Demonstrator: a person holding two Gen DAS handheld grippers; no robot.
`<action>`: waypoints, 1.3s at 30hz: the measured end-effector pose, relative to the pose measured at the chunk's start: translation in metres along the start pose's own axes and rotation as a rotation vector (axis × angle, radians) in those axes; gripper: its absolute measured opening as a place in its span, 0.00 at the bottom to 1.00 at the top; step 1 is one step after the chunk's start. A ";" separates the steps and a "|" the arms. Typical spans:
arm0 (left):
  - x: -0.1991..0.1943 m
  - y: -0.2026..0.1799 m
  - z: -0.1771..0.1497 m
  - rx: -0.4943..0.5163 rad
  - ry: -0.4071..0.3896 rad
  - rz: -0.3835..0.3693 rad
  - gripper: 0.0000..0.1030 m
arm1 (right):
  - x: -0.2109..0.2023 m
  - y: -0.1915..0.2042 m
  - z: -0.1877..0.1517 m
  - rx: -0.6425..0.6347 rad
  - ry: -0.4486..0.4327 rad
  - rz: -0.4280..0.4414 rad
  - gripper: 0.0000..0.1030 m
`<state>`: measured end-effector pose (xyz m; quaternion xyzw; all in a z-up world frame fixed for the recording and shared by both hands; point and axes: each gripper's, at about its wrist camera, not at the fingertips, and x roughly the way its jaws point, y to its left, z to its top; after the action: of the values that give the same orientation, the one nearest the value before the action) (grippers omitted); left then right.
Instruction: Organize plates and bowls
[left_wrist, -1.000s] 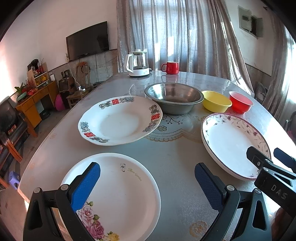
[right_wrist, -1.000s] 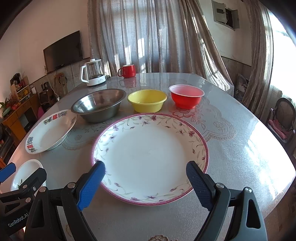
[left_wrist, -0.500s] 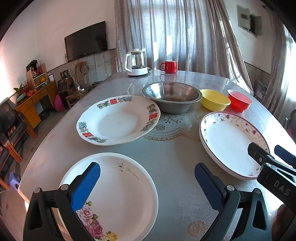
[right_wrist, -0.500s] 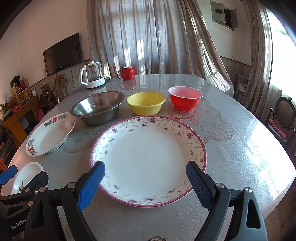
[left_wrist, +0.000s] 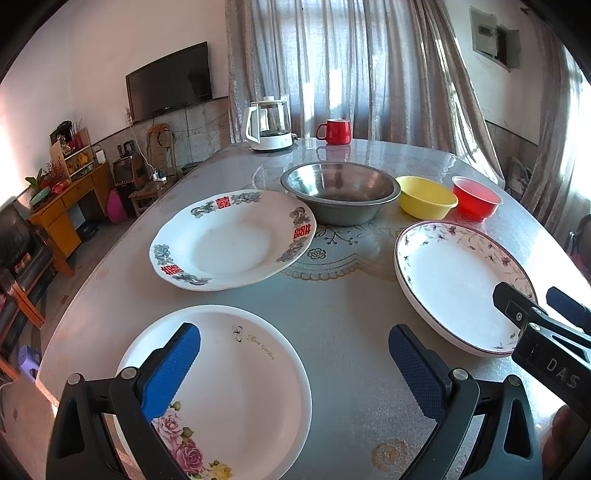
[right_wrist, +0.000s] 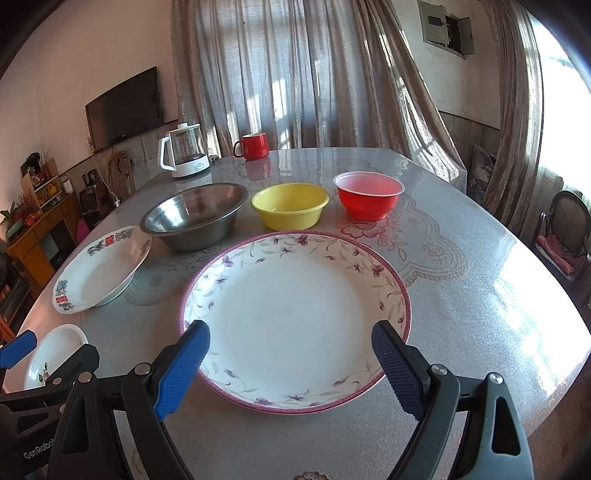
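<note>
on the table (right_wrist: 461, 295) every dish sits apart and unstacked, so we judge the organizing barely begun. nearest us are three plates: the purple-flowered plate (right_wrist: 295, 317) on the right, the rose-printed plate (left_wrist: 236, 376) on the left, and beyond that one the deeper plate with red characters (left_wrist: 229, 240). behind them runs a row of bowls: the steel bowl (right_wrist: 194, 214), the yellow bowl (right_wrist: 290, 205) and the red bowl (right_wrist: 367, 199), close together. all stacking or nesting is left to do.

our left hand-held gripper (left_wrist: 293, 369) hovers wide open above the rose-printed plate's edge, holding nothing. our right hand-held gripper (right_wrist: 290, 363) is also spread wide and empty, its jaws straddling the near rim of the purple-flowered plate.

as for writing, we read "rose garden" on the rose-printed plate, "das" on the right gripper's body, and "genrobo…", cut off, on the left one's. further off stand a kettle (left_wrist: 267, 125) and a red mug (left_wrist: 334, 132).
</note>
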<state>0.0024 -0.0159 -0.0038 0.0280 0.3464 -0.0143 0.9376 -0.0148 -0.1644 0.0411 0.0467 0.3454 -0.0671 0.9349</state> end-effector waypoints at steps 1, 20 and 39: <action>0.000 0.000 0.000 0.000 0.000 0.000 1.00 | -0.001 0.000 0.000 0.000 -0.001 0.001 0.88; -0.001 -0.001 0.000 0.004 0.001 -0.003 1.00 | -0.001 -0.002 0.001 0.002 -0.001 0.004 0.88; 0.022 -0.019 0.024 0.073 0.079 -0.123 0.99 | 0.022 -0.096 0.025 0.209 0.031 -0.025 0.82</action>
<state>0.0340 -0.0370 -0.0006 0.0415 0.3834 -0.0834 0.9189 0.0024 -0.2647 0.0412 0.1405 0.3516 -0.1136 0.9185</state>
